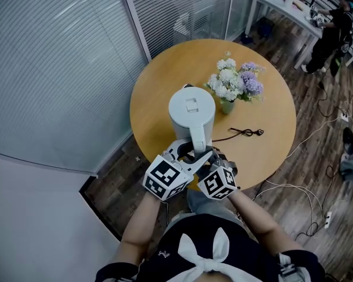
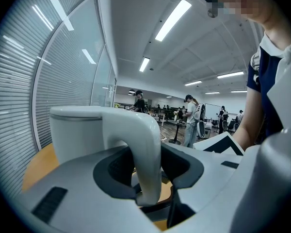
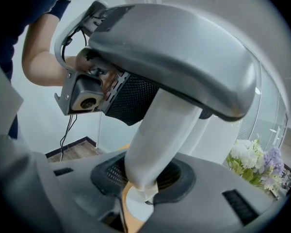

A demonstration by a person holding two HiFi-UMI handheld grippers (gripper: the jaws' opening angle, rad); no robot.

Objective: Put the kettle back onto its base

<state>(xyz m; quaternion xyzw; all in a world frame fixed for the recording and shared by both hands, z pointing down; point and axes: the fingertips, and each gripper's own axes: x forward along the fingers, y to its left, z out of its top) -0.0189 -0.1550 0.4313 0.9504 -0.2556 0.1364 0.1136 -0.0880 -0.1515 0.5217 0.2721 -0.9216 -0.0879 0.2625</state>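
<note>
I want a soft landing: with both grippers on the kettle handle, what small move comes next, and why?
Probably lower the kettle straight down: the left gripper and right gripper clamp its handle, and what looks like its base shows beneath.

Person wears a dark navy short-sleeved top [image 1: 170, 245] with white sleeve trim and a white bow [image 1: 207, 254] at the chest. Left gripper [image 1: 187, 153] and right gripper [image 1: 212, 157] have grey moulded shells and dark textured pads. Each carries a cube [image 1: 166, 178] with black-and-white square markers.
</note>
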